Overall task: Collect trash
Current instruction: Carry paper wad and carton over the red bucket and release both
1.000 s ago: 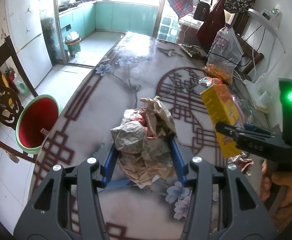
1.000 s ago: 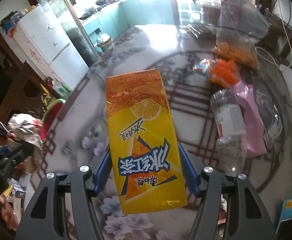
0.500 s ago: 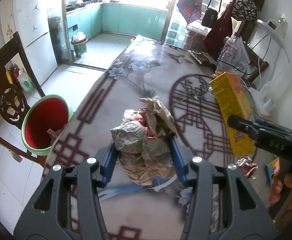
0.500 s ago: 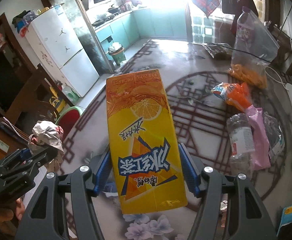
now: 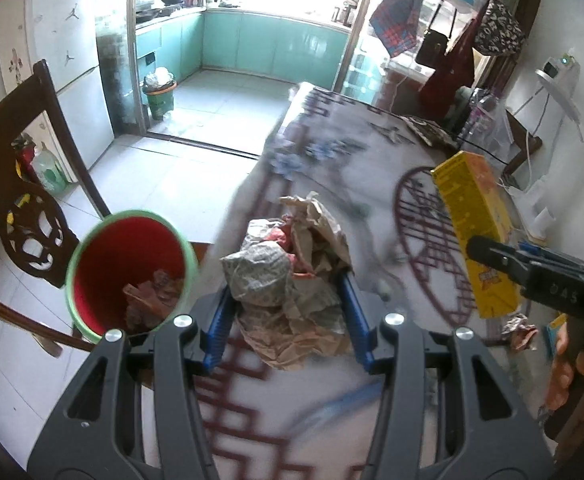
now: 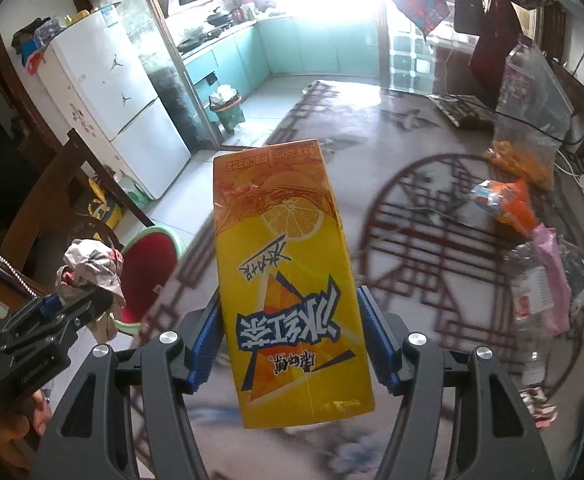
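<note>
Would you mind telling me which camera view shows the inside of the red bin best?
The left wrist view: it looks down into the red bin, showing crumpled trash at its bottom. The right wrist view shows only part of its rim and red wall, partly hidden behind the crumpled paper wad.

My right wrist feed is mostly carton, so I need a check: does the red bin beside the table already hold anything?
Observer: Yes. The left wrist view looks into the red bin; crumpled trash lies at its bottom.
Operator: Is the left gripper holding the crumpled paper wad firmly?
Observer: Both of its blue pads press on the wad.
Operator: Is the wad above the bin?
Observer: Not in that view; it shows against the table, right of the bin's rim.
</note>
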`<move>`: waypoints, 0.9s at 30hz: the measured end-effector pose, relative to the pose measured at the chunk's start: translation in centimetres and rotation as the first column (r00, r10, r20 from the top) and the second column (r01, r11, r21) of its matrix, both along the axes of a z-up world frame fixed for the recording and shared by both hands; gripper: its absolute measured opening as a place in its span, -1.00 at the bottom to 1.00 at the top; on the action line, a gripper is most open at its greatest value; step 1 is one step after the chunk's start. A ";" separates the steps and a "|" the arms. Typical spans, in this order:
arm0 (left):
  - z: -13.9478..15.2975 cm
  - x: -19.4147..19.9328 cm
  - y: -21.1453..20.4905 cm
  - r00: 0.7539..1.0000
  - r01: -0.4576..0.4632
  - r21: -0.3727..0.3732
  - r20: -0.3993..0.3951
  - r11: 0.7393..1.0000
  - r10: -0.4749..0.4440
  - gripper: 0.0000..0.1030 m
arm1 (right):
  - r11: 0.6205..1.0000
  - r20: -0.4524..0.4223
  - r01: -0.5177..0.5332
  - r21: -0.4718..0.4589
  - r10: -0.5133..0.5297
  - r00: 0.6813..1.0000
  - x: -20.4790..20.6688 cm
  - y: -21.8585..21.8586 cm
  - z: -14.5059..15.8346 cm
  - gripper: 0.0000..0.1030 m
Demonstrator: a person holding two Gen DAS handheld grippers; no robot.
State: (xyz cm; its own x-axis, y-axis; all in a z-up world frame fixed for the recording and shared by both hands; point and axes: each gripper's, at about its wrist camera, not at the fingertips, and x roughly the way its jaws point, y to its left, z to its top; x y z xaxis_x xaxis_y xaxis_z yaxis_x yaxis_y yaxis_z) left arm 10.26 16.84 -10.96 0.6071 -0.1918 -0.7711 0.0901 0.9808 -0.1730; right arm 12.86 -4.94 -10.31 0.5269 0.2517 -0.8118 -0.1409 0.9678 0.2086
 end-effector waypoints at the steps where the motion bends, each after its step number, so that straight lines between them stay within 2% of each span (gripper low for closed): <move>1: 0.0 0.2 0.7 1.000 0.000 0.002 0.000 1.000 0.000 -0.07 | 1.000 0.001 0.003 0.000 -0.003 1.000 0.1 1.0 0.0 0.18; 11: -0.7 2.6 8.5 1.000 0.009 -0.002 -0.010 1.000 -0.009 -0.07 | 1.000 0.002 0.015 -0.023 -0.015 1.000 1.0 8.4 0.2 0.18; 22: -2.3 4.2 12.9 0.999 -0.015 0.002 -0.044 1.000 0.015 -0.06 | 0.998 -0.011 -0.048 -0.040 0.047 0.999 2.5 14.0 -0.4 0.19; 27: -4.0 4.6 14.9 0.995 -0.050 0.012 -0.089 0.999 0.051 -0.06 | 0.995 -0.061 -0.097 0.001 0.097 0.993 3.8 16.4 -2.0 0.19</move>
